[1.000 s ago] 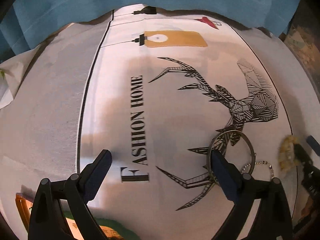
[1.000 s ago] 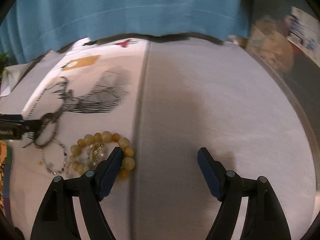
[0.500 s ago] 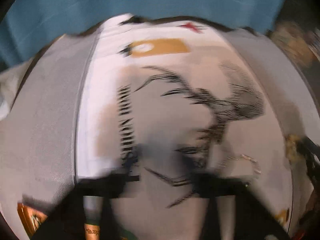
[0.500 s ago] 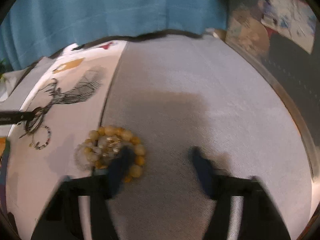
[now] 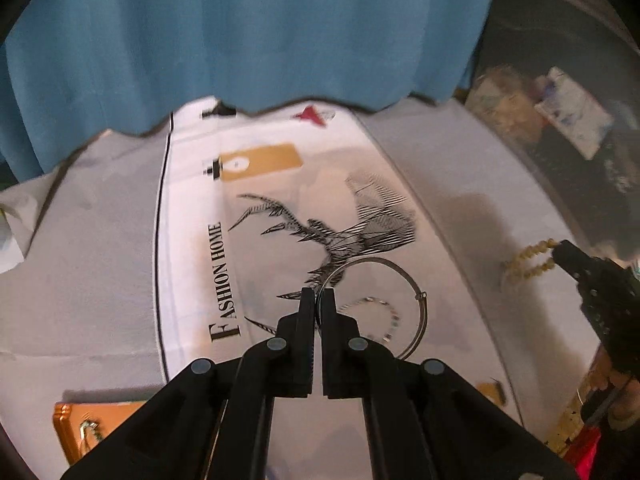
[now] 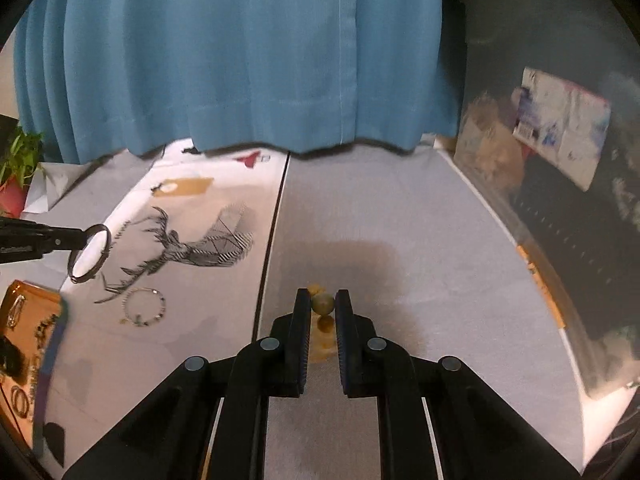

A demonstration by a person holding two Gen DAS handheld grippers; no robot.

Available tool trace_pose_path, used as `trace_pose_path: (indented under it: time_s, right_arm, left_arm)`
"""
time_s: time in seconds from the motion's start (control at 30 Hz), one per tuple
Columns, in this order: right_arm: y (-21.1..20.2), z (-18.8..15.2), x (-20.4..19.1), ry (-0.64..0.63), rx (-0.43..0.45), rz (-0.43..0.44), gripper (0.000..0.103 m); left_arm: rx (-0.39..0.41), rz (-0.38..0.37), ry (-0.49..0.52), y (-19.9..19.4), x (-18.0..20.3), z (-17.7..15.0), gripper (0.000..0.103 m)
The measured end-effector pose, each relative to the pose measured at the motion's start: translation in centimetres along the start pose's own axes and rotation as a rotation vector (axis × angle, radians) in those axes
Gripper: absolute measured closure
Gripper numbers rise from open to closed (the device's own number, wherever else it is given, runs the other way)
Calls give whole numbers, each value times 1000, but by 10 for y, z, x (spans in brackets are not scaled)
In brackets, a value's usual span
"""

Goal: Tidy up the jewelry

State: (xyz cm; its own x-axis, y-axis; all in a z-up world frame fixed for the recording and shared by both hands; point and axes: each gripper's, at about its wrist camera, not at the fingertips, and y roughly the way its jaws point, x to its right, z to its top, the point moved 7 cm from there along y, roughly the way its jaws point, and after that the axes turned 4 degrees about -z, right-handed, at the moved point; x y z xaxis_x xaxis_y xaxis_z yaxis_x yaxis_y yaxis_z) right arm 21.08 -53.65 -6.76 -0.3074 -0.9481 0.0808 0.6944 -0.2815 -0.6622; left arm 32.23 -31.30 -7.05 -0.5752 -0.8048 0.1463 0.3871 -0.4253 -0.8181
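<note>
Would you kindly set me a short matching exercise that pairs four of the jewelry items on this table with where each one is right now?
Things:
1. metal bangle
2. yellow bead bracelet
3. small beaded bracelet
4. orange box

Places:
A. lying loose on the deer print
B. pinched by the left gripper
C. at the table's left edge, lid open
D. pinched by the right gripper

Pairs: 1-B, 2-D, 3-A, 4-C
</note>
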Motion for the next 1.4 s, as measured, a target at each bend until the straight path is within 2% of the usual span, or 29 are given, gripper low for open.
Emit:
trace_pose_path:
  time_s: [0.1, 0.23, 0.37, 0.5, 0.63, 0.67, 0.73, 0.83, 0.93, 0.97, 1.0, 1.13, 1.17, 1.3, 1.4]
  right_arm:
    - [-24, 4, 0, -1, 21, 8, 90]
    - [-56, 10, 0, 28, 47, 78, 90]
    - [-36, -28, -18, -95, -123, 53, 90]
    - [-9, -75, -5, -44, -236, 6, 90]
    - [4, -92, 13, -8, -270, -56, 90]
    - [9, -99, 27, 23, -283, -97, 90]
    - [10, -99, 34, 50, -282, -101, 88]
    - [3, -97, 40, 99, -256, -49, 75]
    - [-10, -90, 27, 64, -188, 33, 65]
    - [-12, -89, 21, 50, -178, 51, 65]
    - [-10, -93, 6, 14, -191, 110, 65]
    - [-7, -101, -15, -13, -217, 173, 65]
    - [-10, -101, -29, -42, -188, 190, 65]
    - [-13, -96, -47, -75, -143, 228, 65]
    - [-5, -98, -61, -108, -155, 238, 65]
  left_arm:
    - [32, -2, 12, -29, 6, -5, 102]
    - [48, -6, 5, -56, 8, -20, 102]
    - [44, -15, -15, -67, 8, -35, 102]
    - [20, -9, -18, -64, 6, -49, 102]
    - [-5, -11, -28, -54, 3, -57, 102]
    - [-11, -11, -30, -50, 3, -57, 102]
    - [-18, -11, -31, -43, 2, -58, 102]
    - [-34, -12, -33, -31, 2, -58, 102]
    - [-58, -13, -34, -17, 2, -61, 102]
    - [-65, -12, -34, -13, 3, -62, 102]
    - [-72, -11, -35, -8, 3, -63, 102]
    - [-93, -12, -32, 4, 4, -68, 102]
    - [-95, -11, -30, 5, 4, -68, 102]
    - [-103, -9, -33, 11, 3, -68, 102]
    - [-109, -11, -41, 16, 0, -69, 102]
